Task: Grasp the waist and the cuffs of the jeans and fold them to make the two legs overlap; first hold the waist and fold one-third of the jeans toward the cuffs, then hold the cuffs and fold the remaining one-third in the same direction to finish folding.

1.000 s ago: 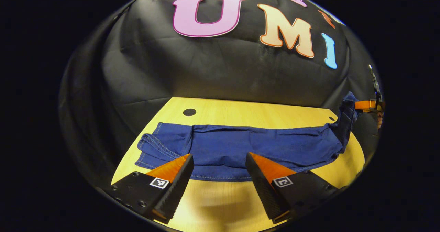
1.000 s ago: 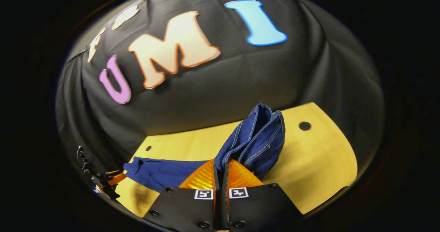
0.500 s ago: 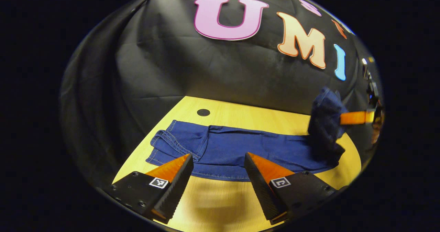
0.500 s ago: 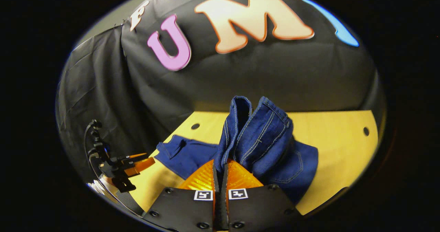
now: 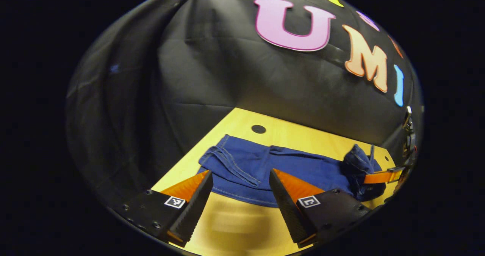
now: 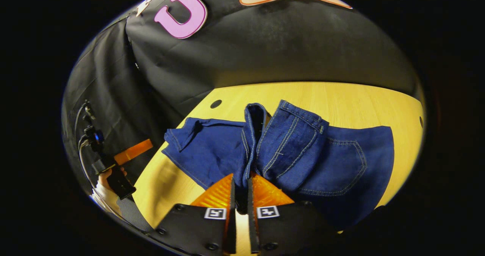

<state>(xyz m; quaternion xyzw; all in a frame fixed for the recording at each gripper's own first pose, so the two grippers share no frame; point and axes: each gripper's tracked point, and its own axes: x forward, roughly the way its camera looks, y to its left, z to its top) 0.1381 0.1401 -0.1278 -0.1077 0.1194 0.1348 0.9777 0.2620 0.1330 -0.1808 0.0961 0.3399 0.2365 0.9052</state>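
Jeans: your jeans [image 6: 341,161] lie lengthwise on the yellow table [image 6: 341,96], legs already overlapped into one strip.
Waist: the waist [image 6: 291,134] is bunched and lifted above the jeans' middle, hip pocket facing up. A second ago it hung out past the end of the strip; now it is carried in over the legs.
Cuffs: the cuffs [image 5: 223,161] rest flat on the table at the strip's far end from the waist, untouched.
Right claw: your right claw [image 6: 241,195] has its fingers pressed together on the waistband edge, pinching the denim between them. It has dropped lower toward the jeans than half a second ago.
Left claw: your left claw [image 5: 238,193] is spread wide and holds nothing. It hovers just off the jeans' near edge, close to the cuffs, and has drifted toward that end over the last second.
Meaning: the first fold is mid-way, by my reading. The waist third is over the legs but not yet laid down.
Next: lower the waist flat onto the middle third before you let go, or the bunched cloth may spring back. Your left claw looks well placed to take the cuffs for the last fold.
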